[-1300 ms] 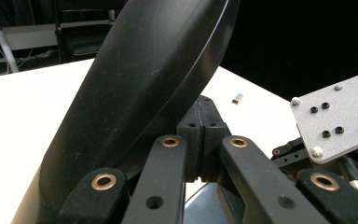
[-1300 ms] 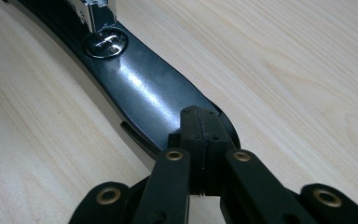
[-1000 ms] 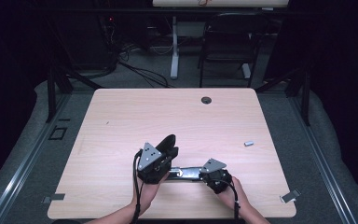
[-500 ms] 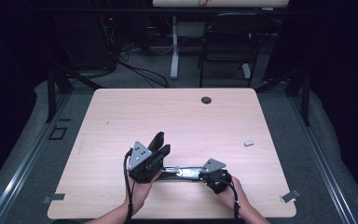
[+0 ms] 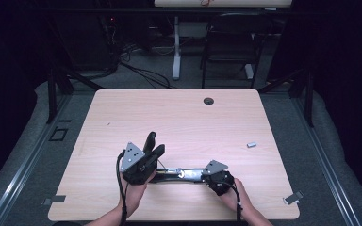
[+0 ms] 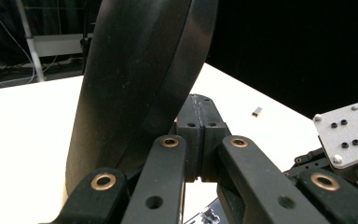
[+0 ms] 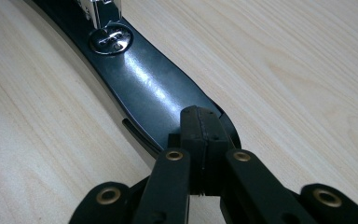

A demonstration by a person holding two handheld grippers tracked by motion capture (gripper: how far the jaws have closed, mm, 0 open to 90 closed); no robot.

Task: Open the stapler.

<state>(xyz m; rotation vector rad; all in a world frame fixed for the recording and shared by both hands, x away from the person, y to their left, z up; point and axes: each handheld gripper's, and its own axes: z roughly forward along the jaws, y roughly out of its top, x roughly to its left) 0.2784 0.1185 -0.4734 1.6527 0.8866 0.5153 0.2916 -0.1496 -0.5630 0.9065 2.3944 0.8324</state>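
The black belt (image 5: 181, 175) lies toward six o'clock on the pale wood-grain surface (image 5: 179, 117). The right gripper (image 5: 213, 177) has its fingers clenched on the glossy, rounded strap tip, probably to anchor it. The left gripper (image 5: 152, 149), also clenched, lifts the smooth leather-like loop at nine o'clock of the metal buckle (image 7: 111, 38).

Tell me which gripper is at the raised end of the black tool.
The left gripper, beside the tool's upright arm; the right gripper rests on the end lying flat.
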